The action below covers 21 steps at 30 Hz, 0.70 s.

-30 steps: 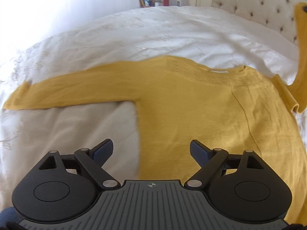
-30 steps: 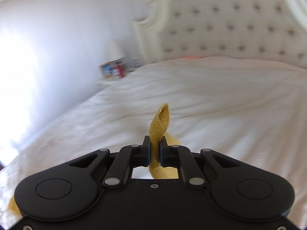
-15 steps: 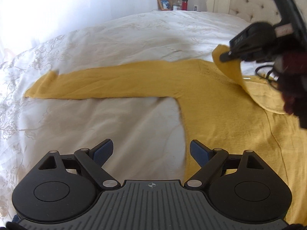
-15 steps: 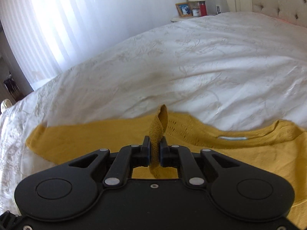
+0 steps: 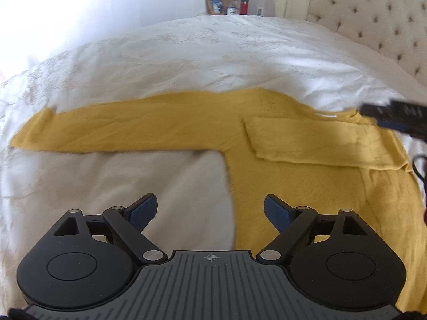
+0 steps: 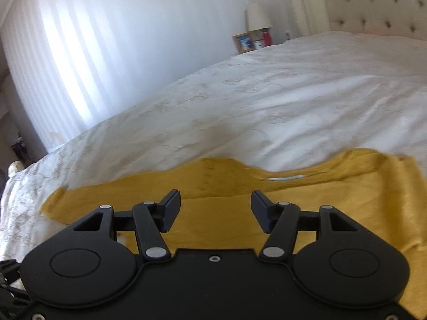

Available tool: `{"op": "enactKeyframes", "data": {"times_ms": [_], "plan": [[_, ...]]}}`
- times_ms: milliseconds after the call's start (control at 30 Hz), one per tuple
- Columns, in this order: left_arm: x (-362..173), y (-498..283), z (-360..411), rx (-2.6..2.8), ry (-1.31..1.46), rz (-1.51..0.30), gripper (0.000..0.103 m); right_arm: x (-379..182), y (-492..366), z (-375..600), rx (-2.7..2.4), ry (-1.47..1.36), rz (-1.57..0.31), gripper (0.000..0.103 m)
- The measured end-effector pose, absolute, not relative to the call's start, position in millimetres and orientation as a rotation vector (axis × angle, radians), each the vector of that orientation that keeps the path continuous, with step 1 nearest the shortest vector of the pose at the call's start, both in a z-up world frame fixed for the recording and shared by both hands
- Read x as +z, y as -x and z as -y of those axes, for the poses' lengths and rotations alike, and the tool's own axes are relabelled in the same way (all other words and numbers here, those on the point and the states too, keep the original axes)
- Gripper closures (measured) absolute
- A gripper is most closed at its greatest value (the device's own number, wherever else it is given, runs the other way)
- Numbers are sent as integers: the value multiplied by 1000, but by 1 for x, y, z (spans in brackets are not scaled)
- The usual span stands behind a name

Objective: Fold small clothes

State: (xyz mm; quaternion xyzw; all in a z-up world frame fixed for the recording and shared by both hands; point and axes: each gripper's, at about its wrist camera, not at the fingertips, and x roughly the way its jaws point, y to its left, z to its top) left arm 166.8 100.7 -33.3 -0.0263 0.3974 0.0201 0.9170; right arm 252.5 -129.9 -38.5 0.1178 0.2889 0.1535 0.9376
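Mustard-yellow knit sweater [image 5: 307,186] flat on white bed [image 5: 213,53], one sleeve folded across chest; my right hand-held gripper [image 6: 215,208] opening empty, left hand-held gripper [image 5: 210,210] open, likely takes the outstretched sleeve [image 5: 120,130] next.

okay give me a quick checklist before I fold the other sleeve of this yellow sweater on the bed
1. Right sleeve folded across the chest: ok.
2. Right gripper clear of the cloth: ok, jaws opening, nothing between them.
3. Left gripper ready to grab: ok, open and empty.
4. Left sleeve lying flat and stretched out on the bed: ok.
5. Sweater body smooth: ok where it shows; hem cannot tell.
6. Cuff within reach of the left gripper: cannot tell.
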Motion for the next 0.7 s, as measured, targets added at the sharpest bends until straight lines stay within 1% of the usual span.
{"op": "enactKeyframes", "data": {"times_ms": [67, 133, 167, 267, 333, 367, 467, 567, 700], "plan": [[-33, -179, -94, 26, 45, -806, 17, -45, -247, 160, 212, -252, -579, 39], [-32, -192, -87, 13, 28, -799, 22, -51, -241, 187, 104, -241, -562, 39], [-31, -198, -84, 1, 26, -796, 26, -55, -239, 199, 51, -229, -552, 39], [-31, -215, -75, -34, 18, -786, 29, -64, -238, 225, -60, -213, -523, 39], [-35, -225, -69, -56, 5, -788, 35, -71, -240, 240, -102, -207, -504, 39], [-37, -229, -66, -68, 6, -795, 41, -72, -242, 244, -117, -198, -494, 39], [-52, -239, -61, -111, 34, -836, 48, -81, -248, 251, -137, -178, -460, 39], [-70, -251, -57, -108, 61, -894, 49, -98, -248, 259, -152, -171, -445, 39], [-84, -265, -52, -73, 80, -915, 49, -108, -255, 274, -173, -98, -507, 39]]}}
